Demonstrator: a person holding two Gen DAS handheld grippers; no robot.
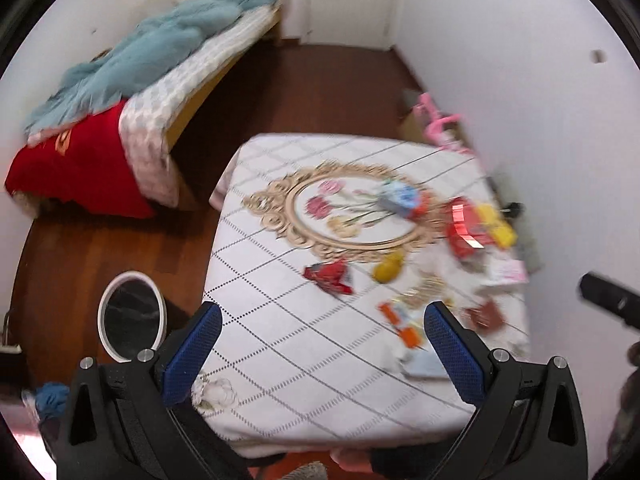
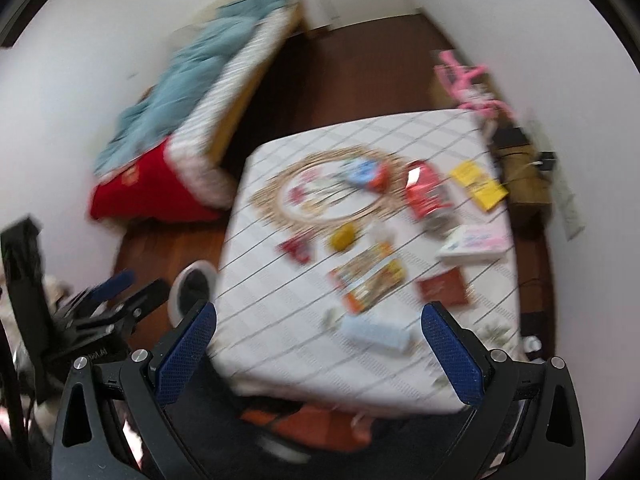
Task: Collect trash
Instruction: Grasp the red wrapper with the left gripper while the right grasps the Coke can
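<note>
Worktop [image 1: 280, 352] standing mid-room on the floor [image 1: 312, 88]. Bed [image 1: 168, 92] lying to its left along the far-left wall, blanket [image 1: 160, 48] sitting on top. Bin [image 1: 130, 316] standing on the floor just beside the worktop's near-left corner. Wrappers and packets lying scattered over the worktop's right half: a box [image 1: 398, 196] resting at the centre, a crumpled wrapper [image 1: 330, 276] nearer, a round piece [image 1: 388, 266] just right of it. Scooter [image 1: 436, 120] standing behind the worktop's far-right corner, against the wall.
</note>
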